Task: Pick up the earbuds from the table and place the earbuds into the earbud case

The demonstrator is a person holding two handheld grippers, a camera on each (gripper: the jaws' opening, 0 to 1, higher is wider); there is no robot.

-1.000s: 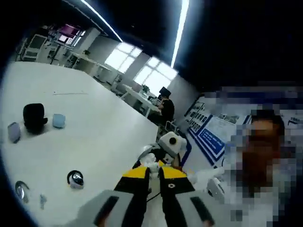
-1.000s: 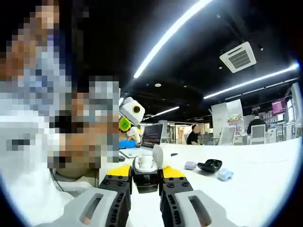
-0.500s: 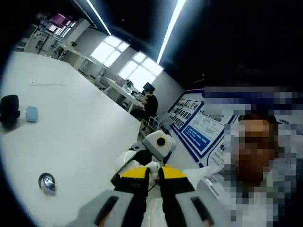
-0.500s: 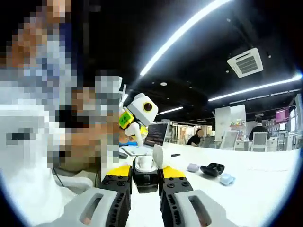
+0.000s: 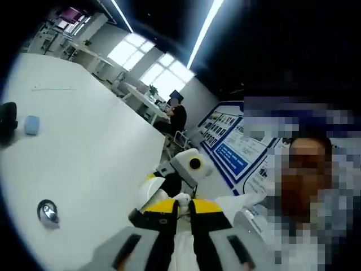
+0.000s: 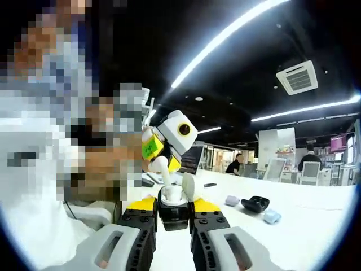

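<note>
Right gripper (image 6: pixel 175 209) clamps open earbud case (image 6: pixel 172 195) betw. jaws; left gripper (image 5: pixel 182 202) pinches white earbud (image 5: pixel 181 198) at tips, just above case.

both views low, close over white table (image 5: pixel 96 147), facing opposite; share table.

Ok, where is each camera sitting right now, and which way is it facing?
Left gripper view: on the left gripper, facing along its jaws, closed on an earbud, over the white table.
Right gripper view: on the right gripper, facing across the table; its jaws hold the open earbud case, with the left gripper above it.
Shared: the black case and blue case on the table.
</note>
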